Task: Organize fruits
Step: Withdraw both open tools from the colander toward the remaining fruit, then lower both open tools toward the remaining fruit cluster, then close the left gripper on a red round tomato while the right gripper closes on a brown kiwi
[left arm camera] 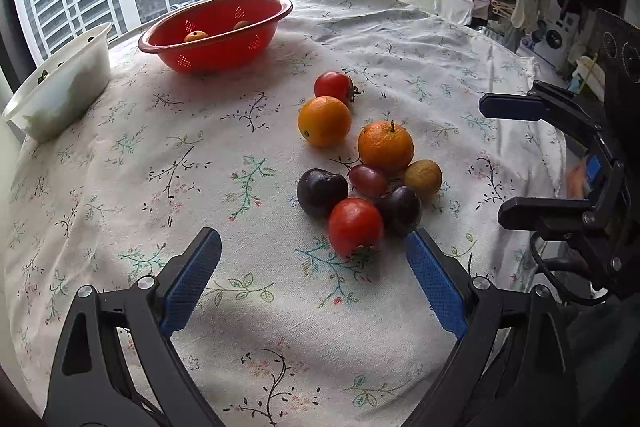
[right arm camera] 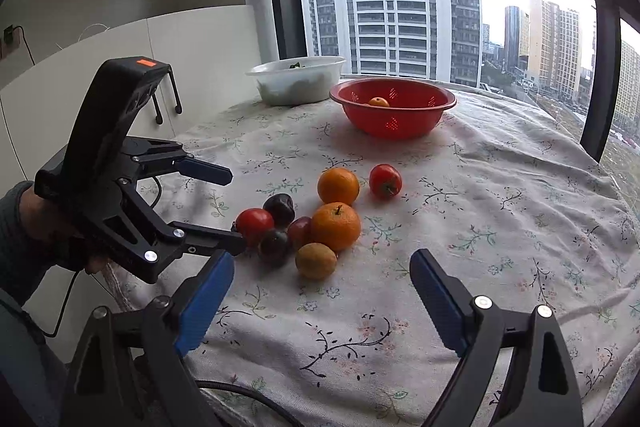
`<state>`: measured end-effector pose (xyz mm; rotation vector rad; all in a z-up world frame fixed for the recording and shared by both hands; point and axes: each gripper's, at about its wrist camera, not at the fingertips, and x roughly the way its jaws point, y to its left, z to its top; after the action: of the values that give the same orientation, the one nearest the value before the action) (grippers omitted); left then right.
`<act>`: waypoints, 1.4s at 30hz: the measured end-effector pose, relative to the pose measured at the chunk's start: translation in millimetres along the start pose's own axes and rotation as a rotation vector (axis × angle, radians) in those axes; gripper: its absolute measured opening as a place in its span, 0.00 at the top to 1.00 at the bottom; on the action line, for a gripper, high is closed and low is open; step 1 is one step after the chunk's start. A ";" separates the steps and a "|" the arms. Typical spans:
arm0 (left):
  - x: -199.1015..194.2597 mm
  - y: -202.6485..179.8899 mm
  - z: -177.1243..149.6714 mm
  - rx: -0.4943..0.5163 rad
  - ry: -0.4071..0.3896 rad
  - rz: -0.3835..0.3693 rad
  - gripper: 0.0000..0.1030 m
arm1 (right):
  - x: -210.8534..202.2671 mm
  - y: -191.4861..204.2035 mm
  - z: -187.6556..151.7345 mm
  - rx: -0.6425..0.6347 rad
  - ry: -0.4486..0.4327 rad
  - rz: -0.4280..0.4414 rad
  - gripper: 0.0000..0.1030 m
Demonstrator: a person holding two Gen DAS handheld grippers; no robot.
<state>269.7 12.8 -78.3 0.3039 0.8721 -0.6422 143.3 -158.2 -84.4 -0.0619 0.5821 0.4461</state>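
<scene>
Both tools spread, empty: left tool [left arm camera: 312,259] by fruit pile [left arm camera: 360,183] mid-counter, right tool [right arm camera: 320,279] facing it. Red colander [left arm camera: 216,31] holds 2 oranges. Step: approach for pick; next needs closing on one fruit w/o scattering rest.

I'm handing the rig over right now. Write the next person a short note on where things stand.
Left tool: open, empty, low over the cloth just short of the fruit pile.
Right tool: open, empty, facing the pile from the other side.
Done: at least two oranges lie in the red colander.
Left: eight fruits loose on the tablecloth. White bowl holds something green.
</scene>
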 end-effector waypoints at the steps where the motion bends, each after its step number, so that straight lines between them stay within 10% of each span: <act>1: 0.7 -0.6 -0.2 0.003 0.001 0.004 0.09 | 0.1 -0.2 0.1 -0.005 0.000 -0.009 0.11; 7: 1.8 1.1 0.6 0.004 -0.002 0.027 0.13 | 2.5 1.3 0.2 -0.035 0.016 -0.037 0.11; 12: 3.3 -4.9 0.8 0.035 0.012 -0.014 0.43 | 6.4 0.7 -0.1 -0.037 0.041 -0.040 0.15; 23: 12.9 -9.4 1.7 0.042 0.044 -0.062 0.70 | 15.9 6.0 -0.3 -0.058 0.092 -0.025 0.24; 42: 8.8 -7.3 -4.1 0.035 0.049 -0.068 0.73 | 46.9 8.3 13.5 -0.086 0.249 0.003 0.50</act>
<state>266.7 5.7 -87.7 0.3237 0.9220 -0.7160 181.6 -130.0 -98.1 -0.2006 0.8080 0.4699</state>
